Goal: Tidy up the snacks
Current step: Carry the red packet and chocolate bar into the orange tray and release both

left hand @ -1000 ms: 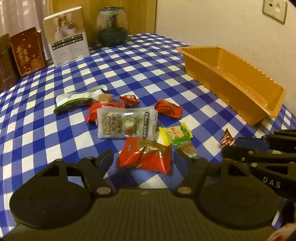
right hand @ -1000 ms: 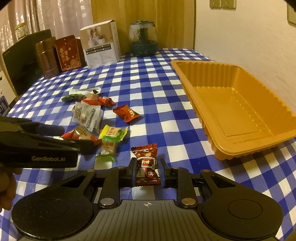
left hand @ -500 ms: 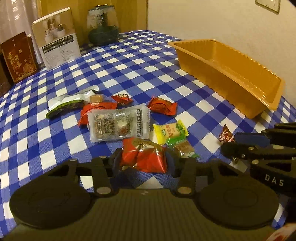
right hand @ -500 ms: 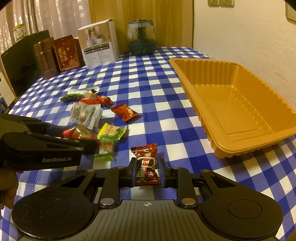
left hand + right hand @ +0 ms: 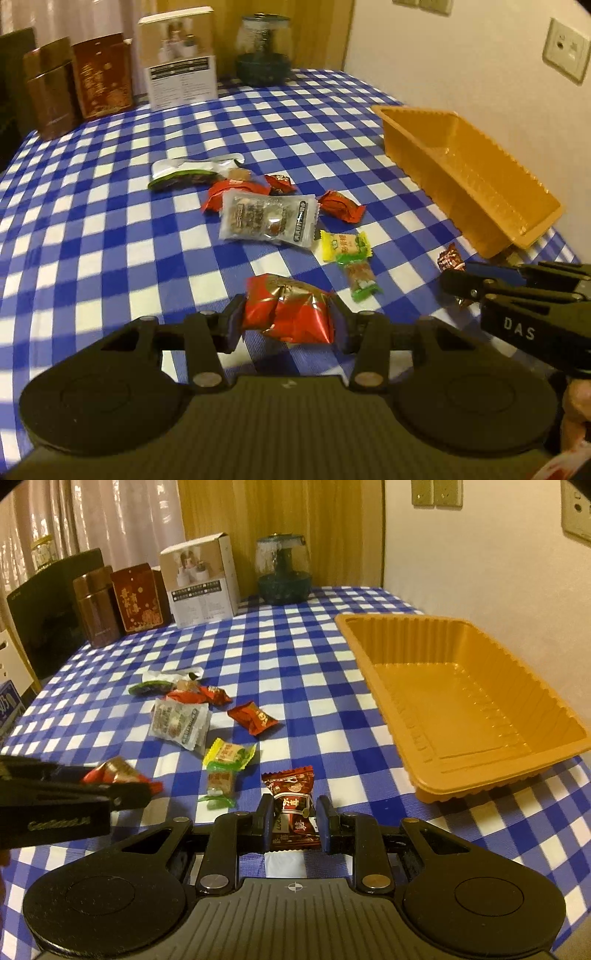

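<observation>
My left gripper [image 5: 288, 323] is shut on a red foil snack packet [image 5: 290, 308], held a little above the blue checked tablecloth [image 5: 110, 229]. My right gripper [image 5: 293, 819] is shut on a dark red wrapped candy [image 5: 293, 799] low over the cloth. In the right wrist view the left gripper [image 5: 125, 794] shows at the left edge with the red packet [image 5: 114, 771]. The empty orange tray [image 5: 369, 627] lies to the right. Loose on the cloth are a clear packet [image 5: 267, 218], a yellow-green candy [image 5: 345, 245] and a red candy [image 5: 341, 205].
A white box [image 5: 181, 70], two brown tins [image 5: 101, 74] and a glass jar [image 5: 264, 51] stand along the table's far edge. A wall runs close behind the orange tray [image 5: 472, 173]. A green and white packet [image 5: 184, 173] lies furthest back among the snacks.
The left gripper's jaws came together on the red foil packet and then raised it off the cloth. The right gripper kept still with the dark red candy in it.
</observation>
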Demonstrator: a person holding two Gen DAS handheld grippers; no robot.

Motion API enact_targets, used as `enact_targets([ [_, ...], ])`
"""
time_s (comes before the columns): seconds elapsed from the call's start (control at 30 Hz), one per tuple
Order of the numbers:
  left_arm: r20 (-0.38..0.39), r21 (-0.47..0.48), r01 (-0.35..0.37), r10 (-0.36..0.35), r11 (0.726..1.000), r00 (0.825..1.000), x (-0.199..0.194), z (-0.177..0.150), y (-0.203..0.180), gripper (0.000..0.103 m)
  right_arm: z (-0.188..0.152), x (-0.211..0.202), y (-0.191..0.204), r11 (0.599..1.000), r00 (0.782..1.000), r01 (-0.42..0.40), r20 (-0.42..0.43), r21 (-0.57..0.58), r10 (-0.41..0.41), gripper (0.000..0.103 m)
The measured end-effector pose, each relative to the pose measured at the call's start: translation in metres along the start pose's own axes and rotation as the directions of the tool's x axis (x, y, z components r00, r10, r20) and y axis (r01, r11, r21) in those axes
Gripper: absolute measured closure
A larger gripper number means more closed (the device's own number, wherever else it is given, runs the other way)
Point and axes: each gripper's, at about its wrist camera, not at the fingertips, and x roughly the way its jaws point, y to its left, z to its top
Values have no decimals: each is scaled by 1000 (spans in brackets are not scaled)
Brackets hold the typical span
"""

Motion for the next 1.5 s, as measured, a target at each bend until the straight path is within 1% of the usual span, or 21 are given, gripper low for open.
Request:
enact_targets([
  [0.17,20,-32,-1,2,1000,1000,-23,-2,-11,59,4,-20,-5,1000,1000,7,20,3,-7,78],
  [0.33,38,-49,16,-14,999,999,-41,-1,-25,60,9,-40,-10,1000,999,17,41,8,-17,78],
  [0.7,74,-26,65,-63,998,995,-60,14,-69,59,18,-76,-39,998,995,51,85,44,-55,78],
  [1.07,85,17,123,-124,992,989,-57,31,-116,59,25,-95,-83,991,988,96,108,98,-106,78],
  [1.33,87,45,159,-162,986,983,-44,46,-145,59,31,-92,-112,986,986,124,100,115,-135,78],
  [1.5,95,58,167,-172,984,981,-35,57,-163,59,39,-88,-130,983,983,135,105,121,-147,78],
])
